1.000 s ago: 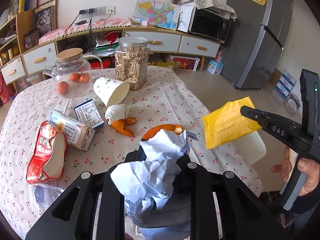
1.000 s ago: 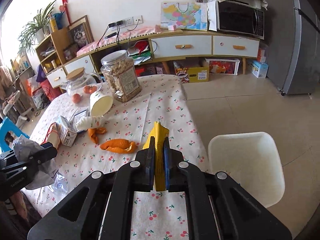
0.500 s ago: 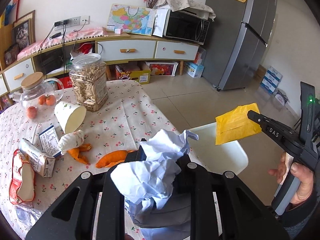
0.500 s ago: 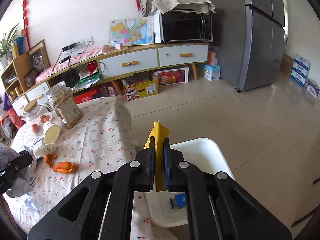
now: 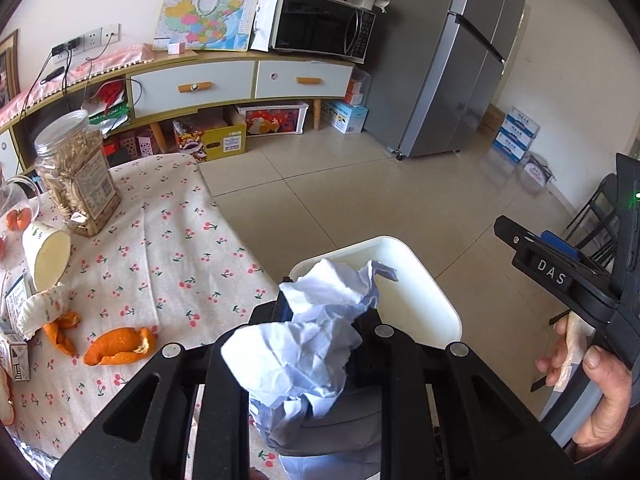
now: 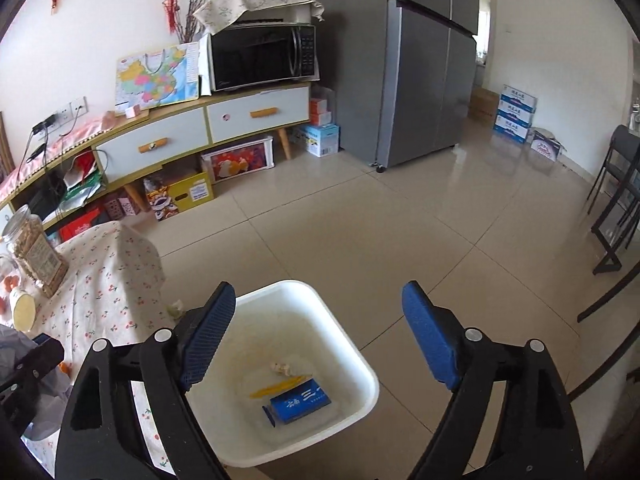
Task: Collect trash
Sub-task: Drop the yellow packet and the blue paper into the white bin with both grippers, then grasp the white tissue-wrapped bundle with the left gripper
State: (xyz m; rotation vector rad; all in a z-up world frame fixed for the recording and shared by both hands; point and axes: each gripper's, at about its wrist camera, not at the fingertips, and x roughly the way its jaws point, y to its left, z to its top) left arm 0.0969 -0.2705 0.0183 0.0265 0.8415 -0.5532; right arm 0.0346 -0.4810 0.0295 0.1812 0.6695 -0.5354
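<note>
My right claw (image 6: 316,332) was spreading, nothing between its pads, above the white bin (image 6: 352,360); my left claw (image 5: 320,320), clenched on crumpled paper (image 5: 304,344), needed centring over it before letting go.

The bin (image 6: 360,364) is smooth white plastic, a bit shiny. The paper (image 5: 316,344) is crumpled and matt, the tablecloth (image 5: 180,248) is soft cloth, and the fridge (image 6: 420,60) at the far side looks like smooth grey metal.
</note>
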